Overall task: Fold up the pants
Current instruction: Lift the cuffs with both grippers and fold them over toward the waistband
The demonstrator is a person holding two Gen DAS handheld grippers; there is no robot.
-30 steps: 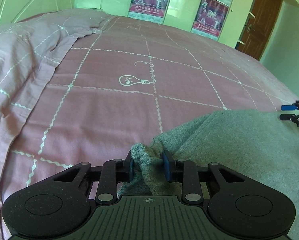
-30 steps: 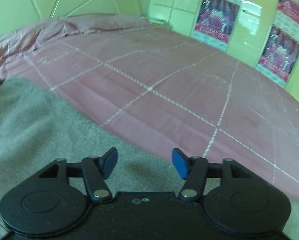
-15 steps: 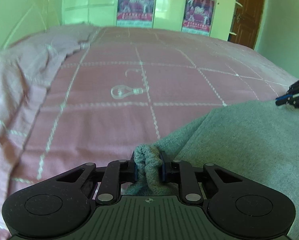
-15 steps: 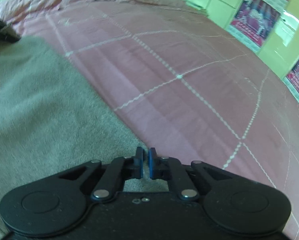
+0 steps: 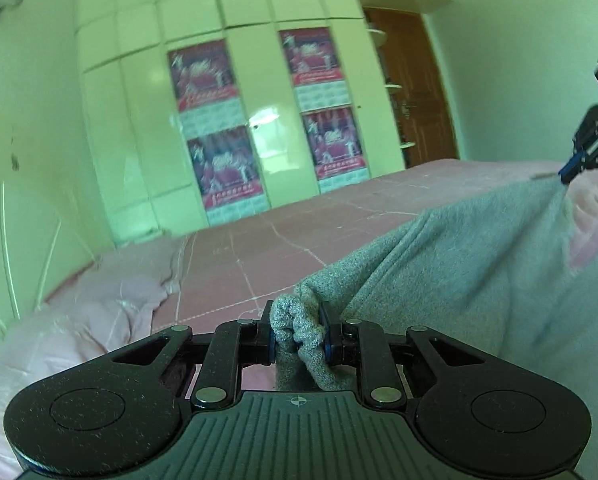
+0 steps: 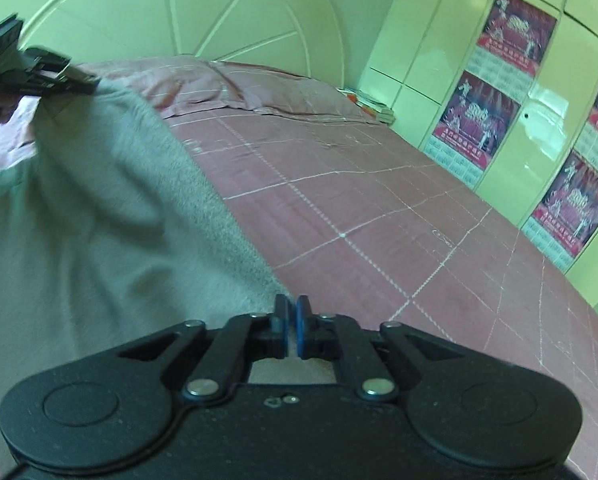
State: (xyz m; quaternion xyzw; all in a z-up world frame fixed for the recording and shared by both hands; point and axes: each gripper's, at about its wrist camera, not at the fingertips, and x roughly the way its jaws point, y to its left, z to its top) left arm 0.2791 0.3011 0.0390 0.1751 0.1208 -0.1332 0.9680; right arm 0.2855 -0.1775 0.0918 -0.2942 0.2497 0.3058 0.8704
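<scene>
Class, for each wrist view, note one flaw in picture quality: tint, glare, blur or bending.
Left wrist view: green tint overall, glare on the wardrobe doors, the door frame bowed by the fisheye. Right wrist view: grey pants smeared by blur, wardrobe doors glaring.

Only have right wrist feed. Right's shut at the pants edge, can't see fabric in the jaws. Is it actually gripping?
Observer: Yes. Left wrist view shows the right gripper up at the far corner with the pants pulled taut from its tips.
Operator: And the left? I only see it from the side.
Observer: Left gripper is shut on a bunched wad of pants, squeezed between both pads.
Operator: Is the edge off the bed?
Observer: The edge runs raised from one gripper to the other, with the bed showing beyond and below it. The lower part of the pants is out of view.
</scene>
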